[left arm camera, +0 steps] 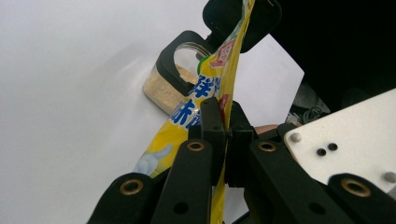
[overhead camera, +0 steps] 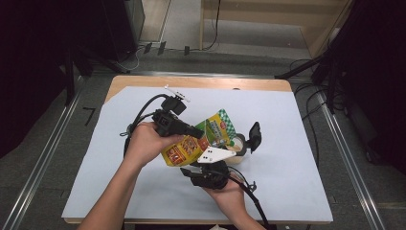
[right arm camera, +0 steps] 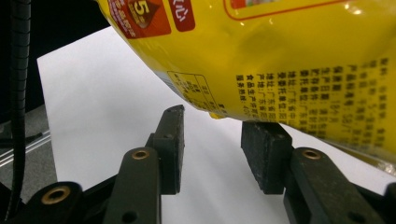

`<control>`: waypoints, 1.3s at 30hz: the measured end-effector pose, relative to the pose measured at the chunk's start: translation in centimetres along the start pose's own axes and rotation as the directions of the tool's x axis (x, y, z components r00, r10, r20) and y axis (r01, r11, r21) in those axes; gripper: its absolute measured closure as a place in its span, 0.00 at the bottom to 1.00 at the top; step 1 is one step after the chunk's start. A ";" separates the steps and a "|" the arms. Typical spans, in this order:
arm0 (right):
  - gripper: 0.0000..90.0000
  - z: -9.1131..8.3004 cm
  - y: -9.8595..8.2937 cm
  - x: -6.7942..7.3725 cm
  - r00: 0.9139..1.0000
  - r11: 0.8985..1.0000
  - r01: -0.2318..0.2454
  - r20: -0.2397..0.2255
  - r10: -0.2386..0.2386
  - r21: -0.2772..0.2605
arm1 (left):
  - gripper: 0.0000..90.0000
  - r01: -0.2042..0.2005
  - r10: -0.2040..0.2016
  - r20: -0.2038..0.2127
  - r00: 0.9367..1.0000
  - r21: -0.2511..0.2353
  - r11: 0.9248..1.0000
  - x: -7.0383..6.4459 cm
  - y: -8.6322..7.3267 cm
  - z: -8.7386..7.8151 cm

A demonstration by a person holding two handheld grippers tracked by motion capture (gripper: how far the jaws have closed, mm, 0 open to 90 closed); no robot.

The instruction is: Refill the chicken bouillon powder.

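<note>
A yellow snack bag (overhead camera: 189, 146) hangs tilted over the white sheet, its green-topped mouth toward a clear jar (overhead camera: 238, 145) of pale granules with a black hinged lid (overhead camera: 255, 136) standing open. My left gripper (overhead camera: 200, 132) is shut on the bag's middle; in the left gripper view the jaws (left arm camera: 223, 116) pinch the bag (left arm camera: 224, 70) edge-on, with the jar (left arm camera: 170, 81) just beyond. My right gripper (overhead camera: 198, 168) sits below the bag, open. In the right gripper view its fingers (right arm camera: 212, 135) stand apart just under the bag's bottom (right arm camera: 280, 56), not touching it.
A white sheet (overhead camera: 292, 120) covers most of the wooden table (overhead camera: 201, 82). The right gripper's white three-cornered plate (left arm camera: 355, 135) lies close beside the left jaws. Cables (overhead camera: 139, 117) trail from both grippers. Dark stands and floor rails surround the table.
</note>
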State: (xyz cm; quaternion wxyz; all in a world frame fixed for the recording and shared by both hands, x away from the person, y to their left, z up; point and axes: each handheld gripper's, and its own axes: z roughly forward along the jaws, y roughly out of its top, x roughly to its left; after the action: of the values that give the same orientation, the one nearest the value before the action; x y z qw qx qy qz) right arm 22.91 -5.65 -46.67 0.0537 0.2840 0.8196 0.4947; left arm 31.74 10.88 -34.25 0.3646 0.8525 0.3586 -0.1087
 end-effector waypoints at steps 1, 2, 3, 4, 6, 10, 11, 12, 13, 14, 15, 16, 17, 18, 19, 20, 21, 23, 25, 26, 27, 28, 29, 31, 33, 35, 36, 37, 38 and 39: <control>0.66 0.0 0.0 -0.1 1.000 1.000 0.000 0.000 0.000 -0.001 | 1.00 0.000 0.000 0.004 1.000 -0.006 1.000 0.1 -0.1 -0.1; 0.66 0.0 0.0 -0.1 1.000 1.000 -0.001 0.000 0.001 -0.003 | 1.00 0.002 -0.002 0.006 1.000 -0.010 1.000 0.2 -0.2 -0.1; 0.65 0.0 0.0 -0.2 1.000 1.000 -0.004 -0.002 0.004 -0.002 | 1.00 0.001 -0.001 0.005 1.000 -0.013 1.000 0.3 -0.2 -0.2; 0.65 -0.1 0.0 -0.3 1.000 1.000 -0.003 -0.001 0.003 0.000 | 1.00 0.004 -0.004 0.004 1.000 -0.015 1.000 0.3 -0.3 -0.2; 0.64 -0.1 -0.1 -0.4 1.000 1.000 -0.004 -0.002 0.004 0.001 | 1.00 0.004 -0.004 0.005 1.000 -0.020 1.000 0.4 -0.4 -0.2; 0.63 -0.2 -0.1 -0.5 1.000 1.000 -0.006 0.004 0.006 -0.001 | 1.00 0.000 0.000 0.014 1.000 -0.040 0.999 0.7 -0.7 -0.5; 0.63 -0.2 -0.1 -0.6 1.000 1.000 -0.004 0.003 0.004 -0.002 | 1.00 0.006 -0.005 0.017 1.000 -0.044 0.999 0.8 -0.7 -0.6; 0.63 -0.2 -0.1 -0.6 1.000 1.000 -0.003 0.004 0.003 -0.003 | 1.00 0.007 -0.006 0.020 1.000 -0.048 0.999 0.9 -0.8 -0.6; 0.62 -0.2 -0.1 -0.6 1.000 1.000 -0.001 0.005 0.001 -0.004 | 1.00 0.010 -0.009 0.023 1.000 -0.051 0.999 1.1 -0.9 -0.7; 0.62 -0.2 -0.1 -0.7 1.000 1.000 0.000 0.003 0.000 -0.002 | 1.00 0.012 -0.011 0.021 1.000 -0.055 0.998 1.2 -0.9 -0.8; 0.61 -0.2 -0.1 -0.7 1.000 1.000 -0.002 0.004 0.002 0.001 | 1.00 0.015 -0.014 0.018 1.000 -0.060 0.998 1.3 -1.0 -0.9; 0.60 -0.2 -0.1 -0.8 1.000 1.000 -0.006 0.004 0.006 0.005 | 1.00 0.020 -0.019 0.015 1.000 -0.064 0.998 1.5 -1.1 -1.1; 0.60 -0.1 -0.1 -0.9 1.000 1.000 -0.010 0.001 0.010 0.011 | 1.00 0.023 -0.022 0.013 1.000 -0.068 0.997 1.7 -1.1 -1.3; 0.59 -0.1 -0.2 -1.0 1.000 1.000 -0.013 0.003 0.013 0.014 | 1.00 0.026 -0.026 0.010 1.000 -0.074 0.997 1.9 -1.2 -1.4; 0.59 -0.1 -0.2 -1.0 1.000 1.000 -0.015 0.003 0.015 0.021 | 1.00 0.030 -0.029 0.010 1.000 -0.081 0.996 2.1 -1.3 -1.6; 0.59 -0.1 -0.2 -1.0 1.000 1.000 -0.017 0.002 0.017 0.023 | 1.00 0.036 -0.035 0.011 0.999 -0.088 0.996 2.3 -1.4 -1.8; 0.59 -0.1 -0.2 -1.1 1.000 1.000 -0.018 -0.002 0.018 0.023 | 1.00 0.037 -0.036 0.009 0.999 -0.093 0.995 2.5 -1.4 -1.9; 0.59 -0.1 -0.2 -1.1 1.000 0.999 -0.022 -0.008 0.022 0.023 | 1.00 0.048 -0.046 0.015 0.999 -0.111 0.993 3.0 -1.6 -2.2; 0.58 -0.1 -0.2 -1.2 1.000 0.999 -0.027 -0.012 0.027 0.024 | 1.00 0.059 -0.057 0.018 0.998 -0.128 0.990 3.6 -1.7 -2.5; 0.57 -0.1 -0.2 -1.2 0.999 0.999 -0.032 -0.015 0.033 0.025 | 1.00 0.066 -0.064 0.016 0.998 -0.137 0.988 3.9 -1.7 -2.6; 0.56 -0.1 -0.2 -1.2 0.999 0.999 -0.034 -0.019 0.035 0.027 | 1.00 0.071 -0.070 0.017 0.997 -0.144 0.987 4.2 -1.8 -2.8; 0.56 -0.1 -0.2 -1.3 0.999 0.999 -0.037 -0.021 0.037 0.030 | 1.00 0.076 -0.074 0.014 0.997 -0.151 0.986 4.5 -1.8 -2.9; 0.55 -0.1 -0.3 -1.3 0.999 0.999 -0.038 -0.022 0.038 0.030 | 1.00 0.080 -0.079 0.014 0.997 -0.159 0.984 4.9 -1.8 -2.9; 0.55 0.0 -0.3 -1.5 0.999 0.998 -0.042 -0.019 0.043 0.036 | 1.00 0.085 -0.084 0.010 0.996 -0.170 0.982 5.5 -1.9 -3.1; 0.54 0.0 -0.4 -1.6 0.999 0.998 -0.046 -0.020 0.047 0.039 | 1.00 0.090 -0.091 0.005 0.996 -0.182 0.979 6.1 -1.9 -3.1; 0.53 0.0 -0.5 -1.7 0.999 0.998 -0.048 -0.019 0.049 0.038 | 1.00 0.103 -0.105 0.000 0.994 -0.203 0.974 6.8 -1.9 -3.2; 0.53 0.0 -0.5 -1.7 0.999 0.998 -0.049 -0.021 0.050 0.040 | 1.00 0.107 -0.109 0.002 0.994 -0.205 0.973 7.1 -1.8 -3.2; 0.53 -0.1 -0.5 -1.7 0.999 0.998 -0.045 -0.022 0.046 0.044 | 1.00 0.113 -0.115 0.001 0.993 -0.206 0.972 7.4 -1.8 -3.2; 0.53 -0.1 -0.6 -1.8 0.999 0.998 -0.042 -0.020 0.043 0.046 | 1.00 0.110 -0.114 -0.008 0.993 -0.209 0.972 7.6 -1.7 -3.1; 0.53 -0.1 -0.6 -1.8 0.999 0.998 -0.043 -0.022 0.044 0.047 | 1.00 0.110 -0.116 -0.016 0.993 -0.210 0.972 7.8 -1.7 -3.0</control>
State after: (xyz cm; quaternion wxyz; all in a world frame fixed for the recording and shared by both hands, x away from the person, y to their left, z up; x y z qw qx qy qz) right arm 24.15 -6.88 -47.48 0.0267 0.2971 0.8252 0.4796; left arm 35.96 17.98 -36.49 0.4401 0.7892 0.4211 -0.0789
